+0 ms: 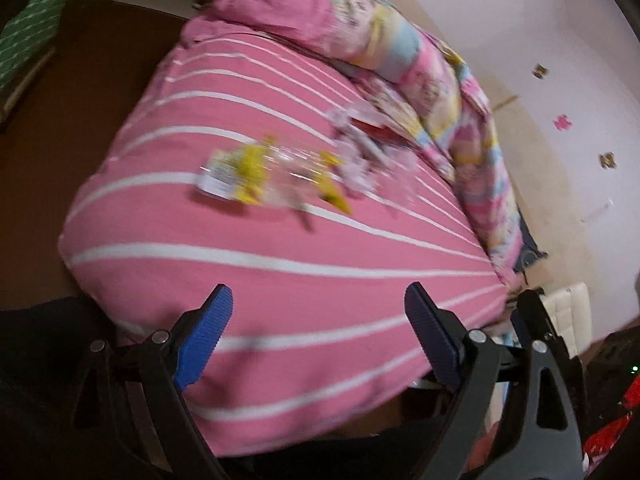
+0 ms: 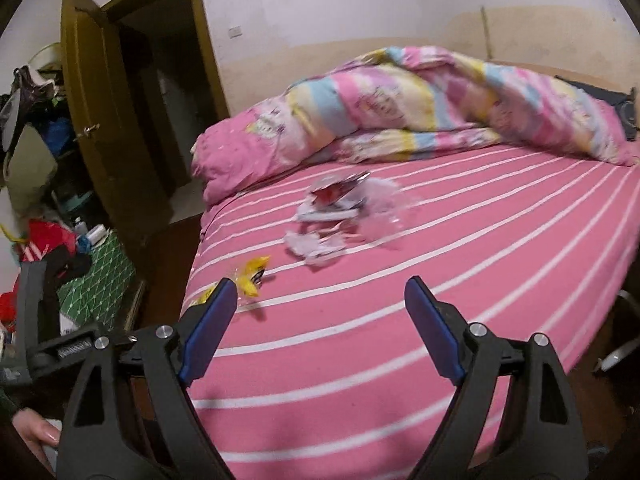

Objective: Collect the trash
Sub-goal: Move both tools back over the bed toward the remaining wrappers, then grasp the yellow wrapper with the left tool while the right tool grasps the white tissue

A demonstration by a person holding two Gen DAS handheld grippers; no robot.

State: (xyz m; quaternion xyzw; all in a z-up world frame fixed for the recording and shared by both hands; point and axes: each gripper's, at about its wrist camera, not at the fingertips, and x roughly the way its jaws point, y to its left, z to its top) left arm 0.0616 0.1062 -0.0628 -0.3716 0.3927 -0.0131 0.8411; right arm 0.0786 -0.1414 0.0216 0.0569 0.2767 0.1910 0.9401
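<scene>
Bed (image 2: 400, 340): pink sheet with white stripes, filling most of both views. Duvet (image 2: 420, 108): pink, yellow and pale-blue print, bunched along far side by wall. Trash, on sheet near middle of bed, all blurred: yellow wrapper (image 1: 248, 176) with clear plastic, nearest bed's left edge in right wrist view (image 2: 252, 276); crumpled white paper (image 2: 320, 248) just beyond; red-and-silver packet (image 2: 336, 192) atop flat white scraps, farther toward duvet; clear film (image 2: 384, 216) just right of packet. Same pile in left wrist view: red packet (image 1: 372, 128) behind pale scraps (image 1: 356, 160). Left claw (image 1: 320, 300): jaws spread wide, blue pads facing each other, nothing between, above near part of sheet, well short of trash. Right claw (image 2: 320, 294): jaws likewise spread wide, empty, above near part of sheet; left pad (image 2: 216, 312) overlapping yellow wrapper in picture only, contact not shown. Hand (image 2: 36, 436): low at left edge of right wrist view, fingers on left claw's handle. Door (image 2: 104, 120): brown, standing open, left of bed, dark doorway behind. Green box (image 2: 100, 276): white lattice pattern, on floor beside bed, clutter of clothes and bags beyond. Wall (image 2: 360, 0): pale, small stickers high up.
</scene>
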